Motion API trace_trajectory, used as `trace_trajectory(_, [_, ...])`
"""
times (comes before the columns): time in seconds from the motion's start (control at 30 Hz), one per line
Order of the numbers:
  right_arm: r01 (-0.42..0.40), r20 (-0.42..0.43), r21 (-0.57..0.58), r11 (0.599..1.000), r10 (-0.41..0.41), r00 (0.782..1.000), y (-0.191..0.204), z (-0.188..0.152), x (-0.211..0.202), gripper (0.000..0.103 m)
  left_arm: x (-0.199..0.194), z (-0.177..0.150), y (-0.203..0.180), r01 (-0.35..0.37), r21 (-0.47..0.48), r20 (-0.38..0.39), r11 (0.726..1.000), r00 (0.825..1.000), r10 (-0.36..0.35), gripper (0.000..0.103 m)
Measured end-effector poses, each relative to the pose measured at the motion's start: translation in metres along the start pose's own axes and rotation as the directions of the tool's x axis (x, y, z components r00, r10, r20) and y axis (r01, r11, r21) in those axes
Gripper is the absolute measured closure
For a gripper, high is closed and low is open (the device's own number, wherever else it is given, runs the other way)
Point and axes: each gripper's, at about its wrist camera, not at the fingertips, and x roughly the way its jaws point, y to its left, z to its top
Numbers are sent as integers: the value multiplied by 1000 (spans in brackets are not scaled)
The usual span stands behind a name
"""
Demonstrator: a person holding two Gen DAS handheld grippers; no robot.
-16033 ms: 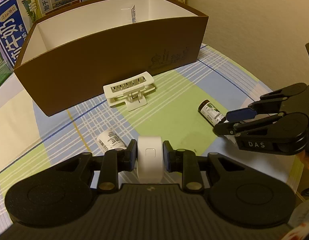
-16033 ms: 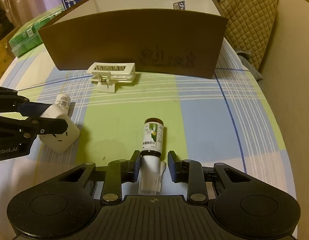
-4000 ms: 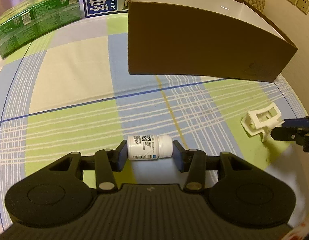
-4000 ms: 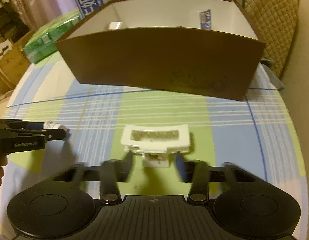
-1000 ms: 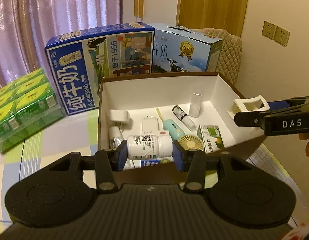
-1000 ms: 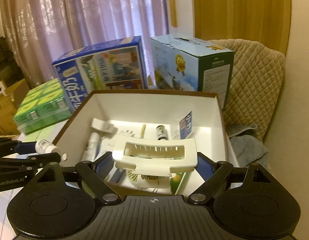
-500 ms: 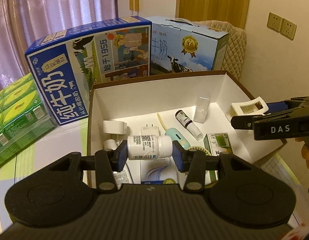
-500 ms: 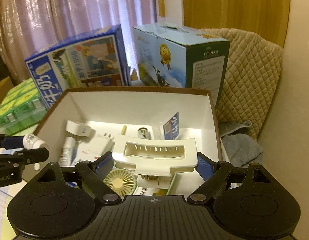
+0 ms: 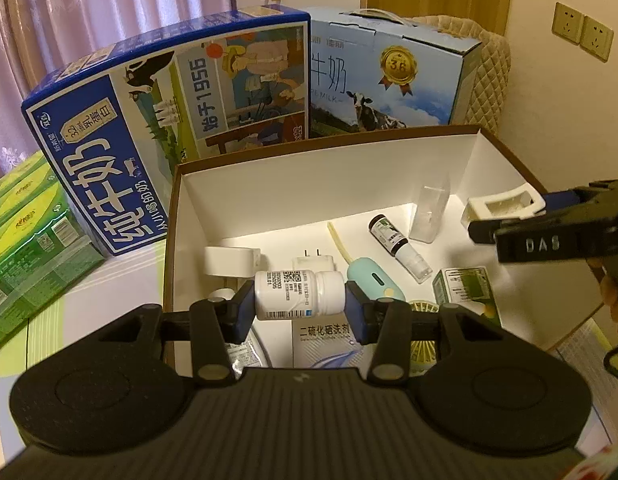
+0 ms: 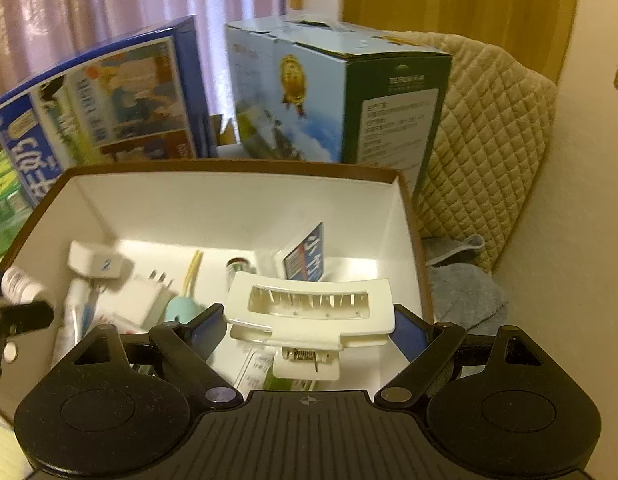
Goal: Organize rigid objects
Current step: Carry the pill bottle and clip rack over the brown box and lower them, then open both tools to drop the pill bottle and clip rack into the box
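The left gripper is clamped on a white pill bottle, held sideways between its blue-padded fingers above the near end of the open brown cardboard box. The right gripper grips a white plastic clip by its two ends, held over the same box toward its right side. Below them on the white box floor lie a dark dropper bottle, a white plug adapter, a teal gadget and a green carton. Blue milk cartons stand just behind the box.
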Motion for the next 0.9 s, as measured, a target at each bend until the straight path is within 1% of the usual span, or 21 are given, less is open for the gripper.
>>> trace_trajectory(0.13, [-9,22,41,999,8,1000,-7,5,2,18,5,1,0,0,-1,-7,1000,1000,0,61])
trace_trajectory(0.23, [-6,42,44,999,4,999,-9,7,-1,13,8,2,1,0,-1,-14,1000,1000,0,61])
trace_trajectory(0.3, [-13,47,50,999,10,999,-10,7,-2,12,10,2,2,-1,-1,-18,1000,1000,1,61])
trace_trajectory(0.5, [-29,39,56,998,27,999,-12,5,-5,11,14,3,2,-2,2,-27,1000,1000,2,61])
trace_trajectory(0.77, [-55,7,51,997,54,998,-10,-5,-5,11,23,2,3,-18,1,-42,1000,999,18,61])
trace_trajectory(0.87, [-64,4,46,997,64,998,-9,-7,-7,11,24,4,6,-22,-12,-34,1000,999,22,53])
trace_trajectory(0.9, [-68,2,44,997,68,998,-9,-7,-8,11,24,4,7,-28,-17,-29,999,999,28,48])
